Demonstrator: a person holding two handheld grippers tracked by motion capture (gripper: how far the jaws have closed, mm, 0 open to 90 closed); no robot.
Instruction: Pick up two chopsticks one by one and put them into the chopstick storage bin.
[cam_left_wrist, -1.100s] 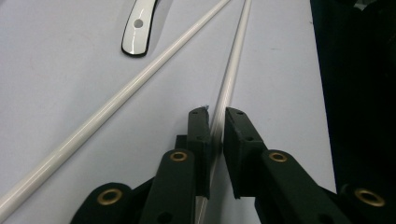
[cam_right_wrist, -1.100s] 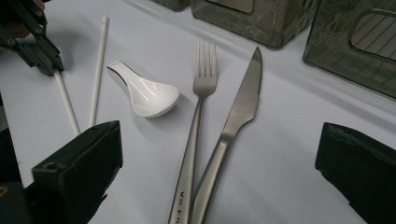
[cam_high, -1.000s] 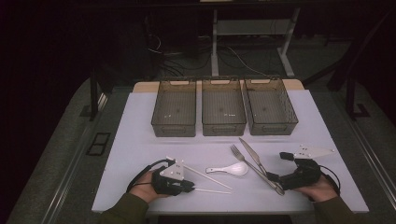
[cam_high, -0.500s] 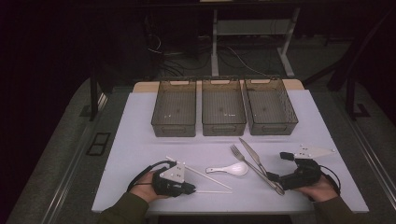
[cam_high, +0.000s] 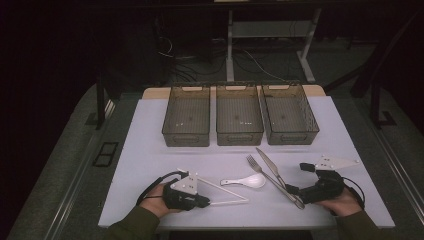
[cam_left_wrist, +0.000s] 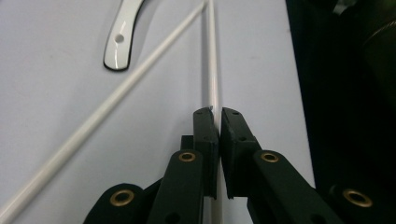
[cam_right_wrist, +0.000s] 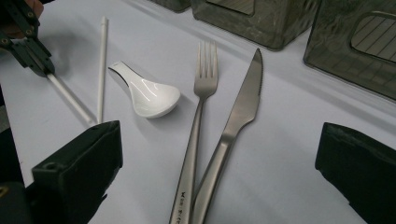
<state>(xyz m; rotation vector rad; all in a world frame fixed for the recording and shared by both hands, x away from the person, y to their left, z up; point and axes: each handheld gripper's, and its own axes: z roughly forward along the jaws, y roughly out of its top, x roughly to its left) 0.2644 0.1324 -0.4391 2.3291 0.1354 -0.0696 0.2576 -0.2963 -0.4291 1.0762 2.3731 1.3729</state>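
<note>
My left gripper rests at the table's near left, shut on one end of a white chopstick that lies flat. A second white chopstick slants away beside it. Right of them lie a white ceramic spoon, a steel fork and a steel knife. At the near right my right gripper stands open, its jaws wide on either side of the fork and knife handles, touching neither. The right gripper view also takes in the left gripper.
Three dark see-through bins stand in a row at the back of the white table. Cables and desk legs lie on the dark floor beyond. The table's near edge runs just under both hands.
</note>
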